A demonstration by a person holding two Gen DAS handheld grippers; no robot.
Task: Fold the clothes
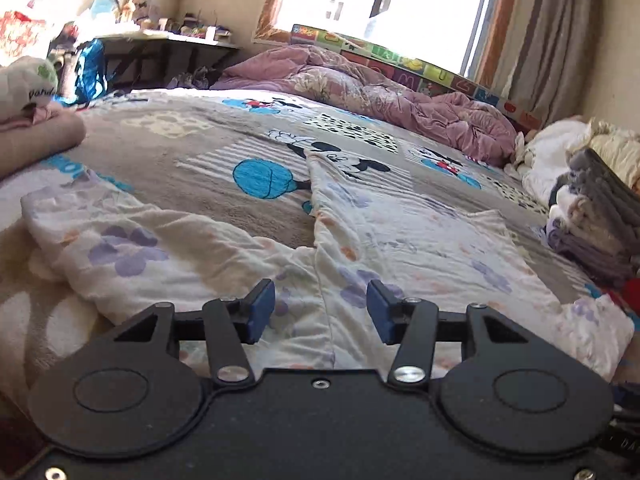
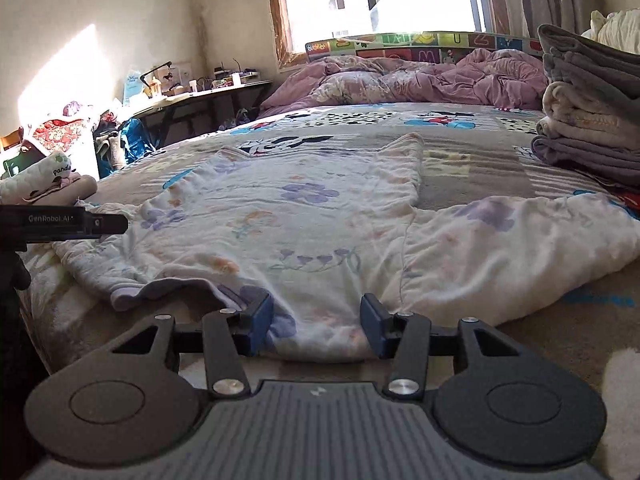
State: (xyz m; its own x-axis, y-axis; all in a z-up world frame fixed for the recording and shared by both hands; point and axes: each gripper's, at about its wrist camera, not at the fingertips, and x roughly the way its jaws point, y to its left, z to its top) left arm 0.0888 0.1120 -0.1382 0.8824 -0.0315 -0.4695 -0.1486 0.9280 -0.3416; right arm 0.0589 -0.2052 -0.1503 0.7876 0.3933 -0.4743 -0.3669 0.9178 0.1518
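Observation:
A white floral top (image 2: 288,216) with purple flowers lies spread flat on the cartoon-print bedspread (image 2: 472,168), sleeves out to both sides. It also shows in the left wrist view (image 1: 360,240). My right gripper (image 2: 316,322) is open, its blue pads either side of the garment's near edge by the purple collar. My left gripper (image 1: 320,312) is open and empty, low over the garment's near part. The left gripper's body (image 2: 64,220) shows at the left edge of the right wrist view.
A stack of folded clothes (image 2: 592,120) stands at the right of the bed. A crumpled pink duvet (image 2: 408,80) lies at the far end. A small folded pile (image 2: 52,184) sits at the left edge. A cluttered desk (image 2: 192,96) stands beyond.

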